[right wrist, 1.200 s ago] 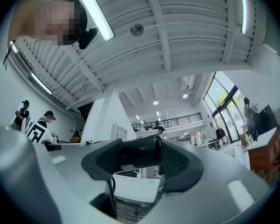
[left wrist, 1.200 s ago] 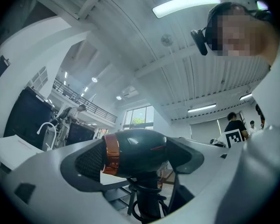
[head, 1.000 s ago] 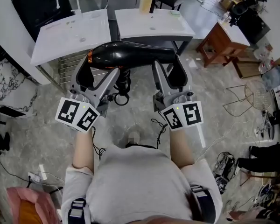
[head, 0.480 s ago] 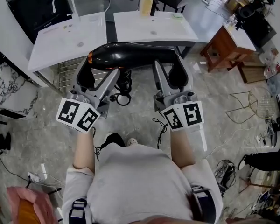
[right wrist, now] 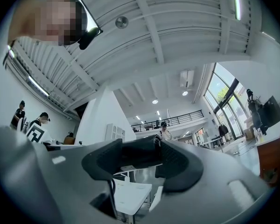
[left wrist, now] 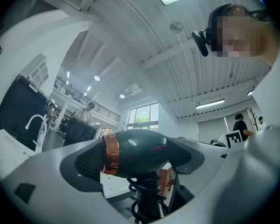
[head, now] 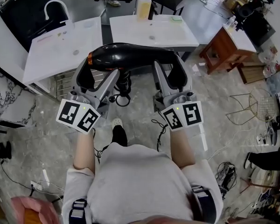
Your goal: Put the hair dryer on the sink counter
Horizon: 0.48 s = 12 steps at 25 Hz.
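A black hair dryer [head: 130, 56] with a copper ring near its rear is carried level in the air between both grippers. My left gripper [head: 99, 68] is shut on its ringed rear end, and my right gripper [head: 170, 65] is shut on its nozzle end. Its coiled cord [head: 122, 91] hangs below the handle. In the left gripper view the hair dryer [left wrist: 135, 150] fills the left gripper [left wrist: 136, 160]. In the right gripper view the hair dryer's barrel [right wrist: 139, 152] sits inside the right gripper [right wrist: 142, 164]. Two white sink counters lie just ahead: the left counter [head: 51, 55] and the right counter [head: 168, 31].
A white faucet [head: 53, 6] stands on the left counter, and a yellowish bottle [head: 143, 4] on the right one. A wooden table [head: 224, 43] is at the right. Cables and a wire rack [head: 259, 104] lie on the floor at the right.
The person has stepped forward, so the counters sit closer under the dryer. Both grippers keep the same hold on the hair dryer. A foot now shows below the grippers.
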Each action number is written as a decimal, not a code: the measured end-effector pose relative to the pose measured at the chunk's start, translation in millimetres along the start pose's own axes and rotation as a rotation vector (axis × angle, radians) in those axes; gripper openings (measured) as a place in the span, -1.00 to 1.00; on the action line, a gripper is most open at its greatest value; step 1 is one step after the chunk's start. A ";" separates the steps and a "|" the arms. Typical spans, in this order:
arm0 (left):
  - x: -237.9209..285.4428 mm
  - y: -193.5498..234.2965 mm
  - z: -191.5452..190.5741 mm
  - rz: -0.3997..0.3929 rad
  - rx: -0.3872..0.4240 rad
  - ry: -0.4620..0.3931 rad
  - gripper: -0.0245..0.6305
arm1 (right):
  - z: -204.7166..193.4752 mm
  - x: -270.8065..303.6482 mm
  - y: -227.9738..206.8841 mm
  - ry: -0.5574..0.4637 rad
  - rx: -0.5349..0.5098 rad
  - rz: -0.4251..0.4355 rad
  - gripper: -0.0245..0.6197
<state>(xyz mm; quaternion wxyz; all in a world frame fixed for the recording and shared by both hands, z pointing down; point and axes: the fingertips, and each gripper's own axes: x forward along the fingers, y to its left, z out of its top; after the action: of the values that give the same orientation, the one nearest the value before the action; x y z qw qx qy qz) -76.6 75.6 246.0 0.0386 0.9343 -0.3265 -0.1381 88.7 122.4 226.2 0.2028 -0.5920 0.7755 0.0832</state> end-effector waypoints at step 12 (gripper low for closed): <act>87.1 102.2 10.6 -0.037 0.009 -0.001 0.30 | -35.0 119.2 -34.6 -0.026 -0.014 -0.029 -0.13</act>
<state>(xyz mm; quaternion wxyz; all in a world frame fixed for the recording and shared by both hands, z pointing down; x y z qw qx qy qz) -75.6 -58.3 232.1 0.0318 0.9402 -0.3098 -0.1379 88.2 -5.9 212.5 0.2096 -0.6037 0.7635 0.0934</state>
